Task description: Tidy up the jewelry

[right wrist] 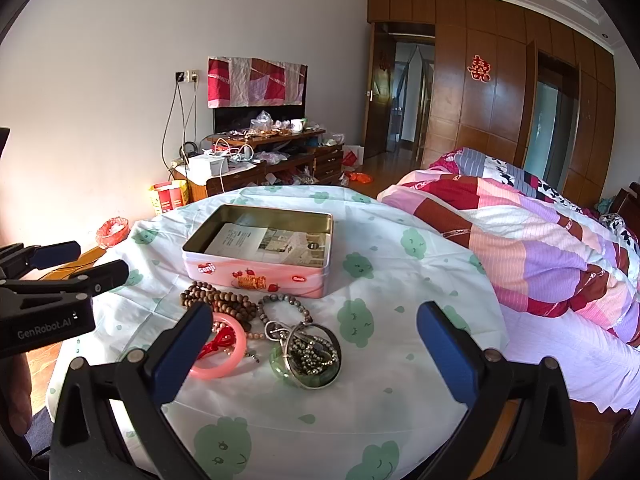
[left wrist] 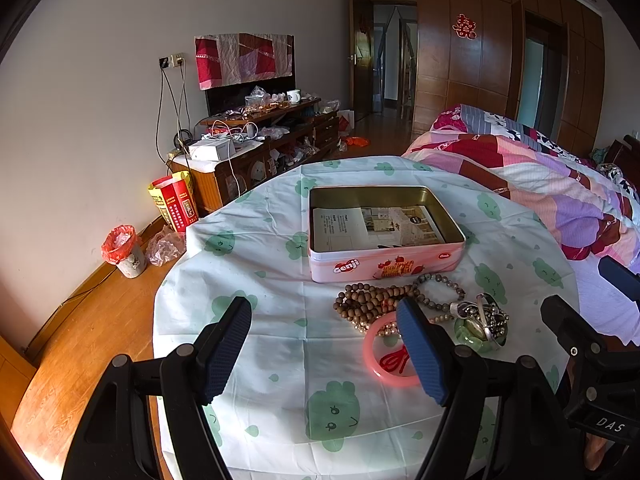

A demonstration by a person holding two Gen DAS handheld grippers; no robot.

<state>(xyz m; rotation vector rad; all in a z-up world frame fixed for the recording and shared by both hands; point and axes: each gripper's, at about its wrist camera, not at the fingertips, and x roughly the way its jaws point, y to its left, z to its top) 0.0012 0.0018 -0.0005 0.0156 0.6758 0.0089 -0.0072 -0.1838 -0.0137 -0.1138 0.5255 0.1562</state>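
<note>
An open pink Genji tin with papers inside stands mid-table. In front of it lies a jewelry pile: brown wooden beads, a grey bead bracelet, a pink bangle with a red cord, and a green bangle with silver rings and dark beads. My left gripper is open and empty, its right finger over the pink bangle. My right gripper is open and empty, hovering around the pile; it also shows in the left wrist view.
The round table carries a white cloth with green prints. A bed with a patchwork quilt adjoins on the right. A cluttered TV cabinet and a bin stand by the wall on the left.
</note>
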